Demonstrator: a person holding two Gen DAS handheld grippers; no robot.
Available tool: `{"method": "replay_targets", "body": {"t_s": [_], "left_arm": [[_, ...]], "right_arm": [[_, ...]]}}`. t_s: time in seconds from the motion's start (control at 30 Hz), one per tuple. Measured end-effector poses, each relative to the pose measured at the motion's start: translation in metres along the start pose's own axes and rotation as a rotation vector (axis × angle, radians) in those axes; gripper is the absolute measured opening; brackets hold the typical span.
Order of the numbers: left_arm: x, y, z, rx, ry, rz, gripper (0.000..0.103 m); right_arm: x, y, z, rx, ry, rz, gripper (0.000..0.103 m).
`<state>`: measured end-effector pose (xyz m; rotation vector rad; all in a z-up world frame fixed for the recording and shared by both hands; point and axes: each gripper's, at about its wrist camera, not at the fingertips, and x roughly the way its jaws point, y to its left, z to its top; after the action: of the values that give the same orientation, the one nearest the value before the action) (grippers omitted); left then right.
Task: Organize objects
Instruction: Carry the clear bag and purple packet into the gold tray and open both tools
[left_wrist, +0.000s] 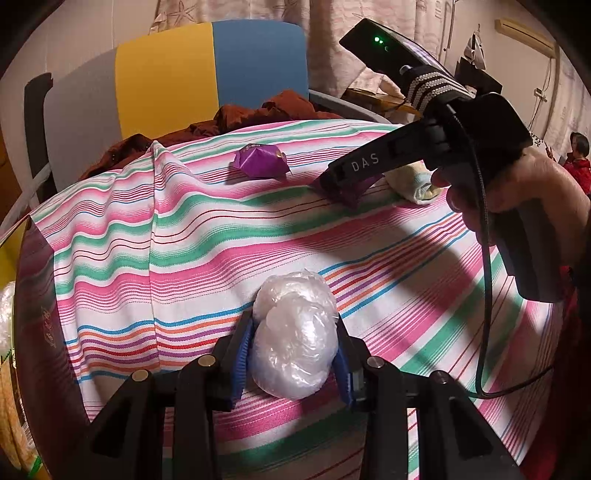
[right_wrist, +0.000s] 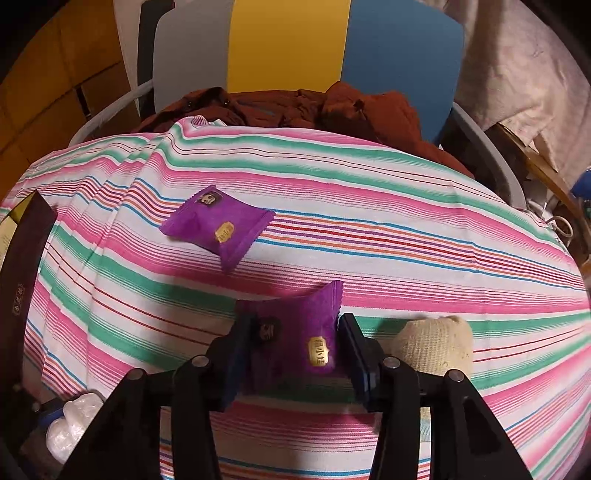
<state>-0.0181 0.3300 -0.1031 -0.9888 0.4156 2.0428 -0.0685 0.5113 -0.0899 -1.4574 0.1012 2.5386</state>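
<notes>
Nearest in the left wrist view, the left gripper (left_wrist: 293, 354) has its blue-padded fingers (left_wrist: 242, 360) pressed against both sides of a crumpled clear plastic bag (left_wrist: 295, 339), which sits on the striped tablecloth (left_wrist: 184, 236). The same bag shows at the lower left corner of the right wrist view (right_wrist: 72, 424).

In the right wrist view, the right gripper (right_wrist: 295, 354) is clamped on a purple snack packet (right_wrist: 299, 332); its pads touch the packet's two sides, and the packet's far serrated edge sticks out beyond the fingertips over the cloth. Just beside it on the right lies a rolled cream cloth (right_wrist: 437, 345). From the left wrist view, a hand (left_wrist: 517, 192) holds that gripper's black handle, and its tip comes down onto the packet near the cream roll.

Farther out, a second purple snack packet (right_wrist: 218, 225) lies free on the cloth, apart from both grippers. A dark box edge (right_wrist: 22, 266) stands at the left side of the table.

Beyond the table's far edge, a rust-brown garment (right_wrist: 332, 103) is heaped on a chair with a grey, yellow and blue backrest (right_wrist: 288, 40).
</notes>
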Motion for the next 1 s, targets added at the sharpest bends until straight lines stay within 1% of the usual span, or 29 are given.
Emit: {"method": "replay_targets", "body": {"t_s": [0.13, 0.33, 0.43, 0.53, 0.67, 0.77, 1.0], "left_arm": [[-0.001, -0.002, 0.001, 0.005, 0.000, 0.008, 0.039], [-0.005, -0.002, 0.000, 0.006, 0.002, 0.037, 0.037], [-0.010, -0.003, -0.002, 0.006, 0.013, 0.070, 0.037], [-0.016, -0.003, -0.004, -0.005, 0.025, 0.081, 0.037], [-0.032, -0.005, -0.002, 0.005, -0.002, 0.102, 0.037], [-0.046, -0.007, 0.002, 0.015, -0.032, 0.100, 0.037], [-0.077, -0.004, 0.007, -0.002, -0.076, 0.111, 0.037]], "right_arm": [[-0.002, 0.004, 0.000, -0.017, -0.001, -0.012, 0.045], [-0.004, 0.004, -0.001, -0.011, -0.003, -0.011, 0.045], [-0.004, 0.004, -0.002, -0.011, -0.003, -0.011, 0.045], [-0.004, 0.004, -0.002, -0.006, -0.004, -0.011, 0.045], [-0.007, 0.007, -0.003, -0.011, -0.009, -0.021, 0.044], [-0.008, 0.008, -0.004, -0.013, -0.008, -0.023, 0.044], [-0.012, 0.017, -0.010, -0.034, -0.001, -0.021, 0.044]]}}
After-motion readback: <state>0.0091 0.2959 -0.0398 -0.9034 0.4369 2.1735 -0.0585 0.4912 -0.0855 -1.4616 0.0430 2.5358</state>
